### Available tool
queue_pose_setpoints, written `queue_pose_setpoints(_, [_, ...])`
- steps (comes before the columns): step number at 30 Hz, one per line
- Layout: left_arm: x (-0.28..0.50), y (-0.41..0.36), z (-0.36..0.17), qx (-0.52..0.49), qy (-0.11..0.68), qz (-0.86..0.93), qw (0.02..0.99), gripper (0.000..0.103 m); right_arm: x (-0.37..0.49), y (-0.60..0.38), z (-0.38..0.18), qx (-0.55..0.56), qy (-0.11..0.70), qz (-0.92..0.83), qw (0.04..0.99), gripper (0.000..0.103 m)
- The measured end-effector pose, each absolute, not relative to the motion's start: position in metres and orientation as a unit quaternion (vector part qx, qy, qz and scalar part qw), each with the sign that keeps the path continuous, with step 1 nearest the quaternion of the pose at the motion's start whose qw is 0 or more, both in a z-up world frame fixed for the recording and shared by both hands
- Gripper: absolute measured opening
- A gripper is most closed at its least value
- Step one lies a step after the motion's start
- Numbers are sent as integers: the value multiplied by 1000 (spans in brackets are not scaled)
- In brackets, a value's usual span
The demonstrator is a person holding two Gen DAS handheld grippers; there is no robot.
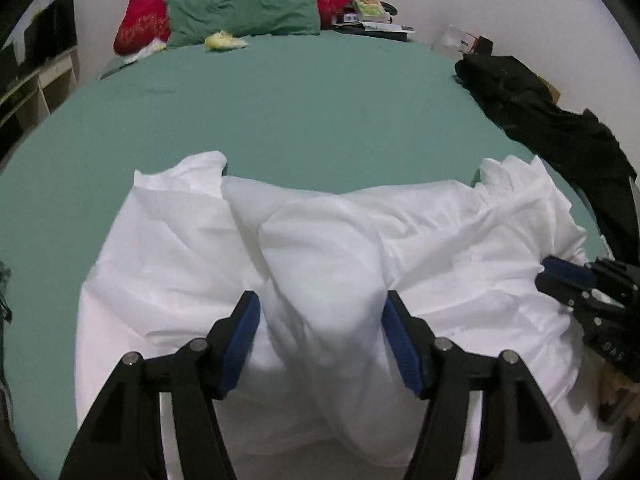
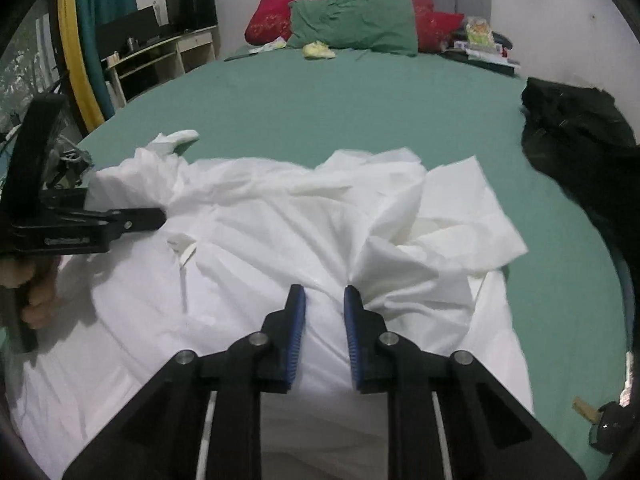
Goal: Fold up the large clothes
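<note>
Hidden, cropped and blurred parts

The white garment (image 1: 320, 248) runs off the near edge in both views, and a raised fold between the left claw (image 1: 320, 320) pads is blurred. The black clothing (image 2: 576, 132) at the right is cut by the frame. The clutter (image 1: 372, 12) at the far right of the bed (image 1: 280, 112) is too small to tell. Whether the right claw (image 2: 325, 300) pinches cloth cannot be told.

No legible text is found; faint raised lettering is seen on the right gripper (image 1: 568, 280) body at far right, unreadable.
</note>
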State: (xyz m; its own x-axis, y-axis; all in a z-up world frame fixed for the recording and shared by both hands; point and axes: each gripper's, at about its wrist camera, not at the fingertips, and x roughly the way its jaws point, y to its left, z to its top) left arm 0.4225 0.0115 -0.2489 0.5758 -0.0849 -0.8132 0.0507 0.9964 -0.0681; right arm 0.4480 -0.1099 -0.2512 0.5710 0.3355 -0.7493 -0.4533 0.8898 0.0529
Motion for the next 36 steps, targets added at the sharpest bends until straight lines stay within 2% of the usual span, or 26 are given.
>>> queue_pose_setpoints(2, [420, 14, -239, -49, 455, -48, 888, 63, 444, -111, -247, -74, 399, 224, 886, 21])
queue_pose_setpoints(4, [413, 18, -226, -81, 444, -68, 890, 63, 438, -109, -243, -73, 388, 222, 892, 31])
queue_pose_setpoints(6, [400, 21, -212, -76, 427, -66, 898, 63, 434, -111, -241, -70, 381, 224, 894, 46])
queue_pose_setpoints(7, [392, 23, -205, -65, 418, -63, 904, 63, 428, -111, -238, -72, 379, 223, 895, 49])
queue_pose_setpoints(13, [346, 42, -189, -53, 407, -48, 911, 63, 400, -115, -221, -75, 379, 205, 899, 55])
queue_pose_setpoints(23, [270, 74, -185, -70, 408, -7, 910, 65, 347, -135, -201, -71, 376, 189, 904, 58])
queue_pose_setpoints(33, [212, 122, -206, -99, 428, 57, 896, 68, 299, -212, -206, -44, 391, 121, 911, 62])
queue_pose_setpoints(36, [198, 143, -210, -125, 433, 84, 889, 73, 285, -251, -214, -19, 408, 81, 909, 65])
